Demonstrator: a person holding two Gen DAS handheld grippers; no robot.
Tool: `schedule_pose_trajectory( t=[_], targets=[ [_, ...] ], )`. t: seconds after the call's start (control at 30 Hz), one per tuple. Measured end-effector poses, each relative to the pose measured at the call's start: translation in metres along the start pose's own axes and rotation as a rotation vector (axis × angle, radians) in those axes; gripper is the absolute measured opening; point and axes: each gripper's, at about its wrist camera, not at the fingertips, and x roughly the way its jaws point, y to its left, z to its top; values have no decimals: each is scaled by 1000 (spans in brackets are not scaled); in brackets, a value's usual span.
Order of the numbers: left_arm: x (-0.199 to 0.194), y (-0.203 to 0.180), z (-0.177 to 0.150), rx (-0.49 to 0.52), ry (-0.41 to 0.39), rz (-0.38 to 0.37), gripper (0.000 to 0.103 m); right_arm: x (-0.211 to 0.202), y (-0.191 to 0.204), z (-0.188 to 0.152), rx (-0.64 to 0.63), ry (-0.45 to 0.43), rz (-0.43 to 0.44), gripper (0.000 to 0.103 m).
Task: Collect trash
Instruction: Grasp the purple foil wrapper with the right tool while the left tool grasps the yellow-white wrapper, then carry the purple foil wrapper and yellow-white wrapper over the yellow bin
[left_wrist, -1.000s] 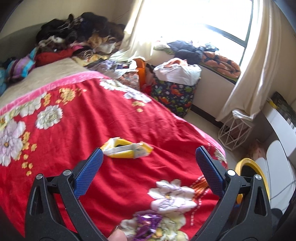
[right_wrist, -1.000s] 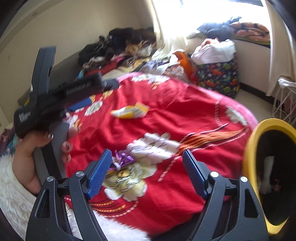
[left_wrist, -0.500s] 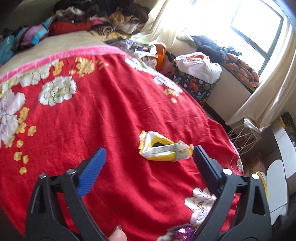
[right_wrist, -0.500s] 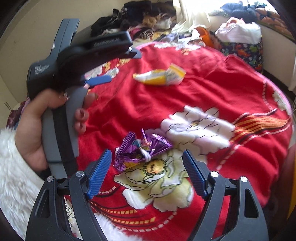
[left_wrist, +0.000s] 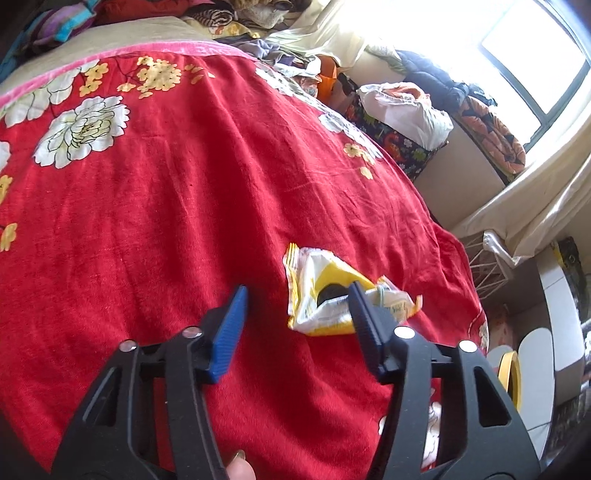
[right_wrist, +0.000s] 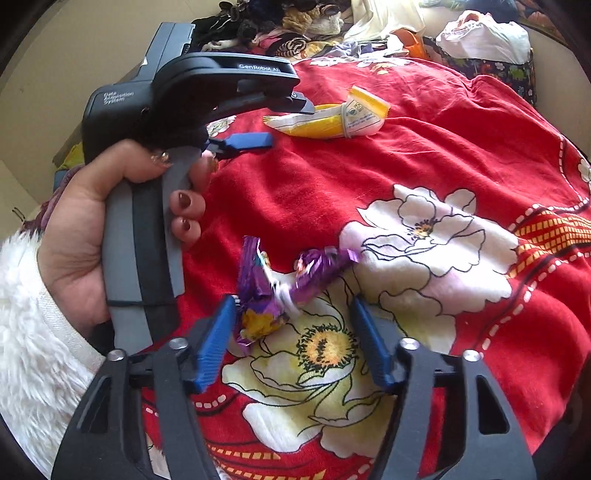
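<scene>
A yellow and white snack wrapper (left_wrist: 325, 291) lies on the red flowered bedspread (left_wrist: 166, 184). My left gripper (left_wrist: 295, 295) is open just above the bed; its right finger overlaps the wrapper, most of which lies between the jaws. It also shows in the right wrist view (right_wrist: 332, 118), with the left gripper (right_wrist: 280, 122) beside it. A crumpled purple candy wrapper (right_wrist: 280, 284) lies on the bedspread (right_wrist: 424, 166). My right gripper (right_wrist: 293, 306) is open, with the wrapper's near end between its fingers, close to the left one.
A yellow-rimmed bin (left_wrist: 511, 380) stands on the floor past the bed's right edge. A white wire basket (left_wrist: 487, 258) and a full floral bag (left_wrist: 399, 136) stand under the window. Piled clothes (right_wrist: 288, 22) lie at the bed's far end.
Both grippers have moved forward and down towards the bed. The yellow wrapper now sits at my left gripper's right finger, and the purple wrapper has come between my right gripper's fingers.
</scene>
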Motion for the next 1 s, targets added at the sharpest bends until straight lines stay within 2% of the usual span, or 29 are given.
schedule_pose_trajectory(
  t=[0.03,0.1,0.23,0.27,0.63,1.0],
  targets=[
    [0,1,2,-6,-2,-5,37,1,-1,0,5,-1,6,44],
    [-2,0,2,-5,-2,-5,21,-1,-5,-1,25,-4,25,35],
    [-10,-3,-1,2,-4,-26,7,-5,-11,-1,56,-20,46,21],
    [-12,-3,-2,6,-4,-32,5,-6,-12,-1,57,-27,50,21],
    [-36,-25,-22,27,-20,-104,3,-47,-32,-5,104,-123,54,19],
    [-50,-70,-33,108,-37,-154,3,-117,-65,-10,119,-263,-50,19]
  ],
)
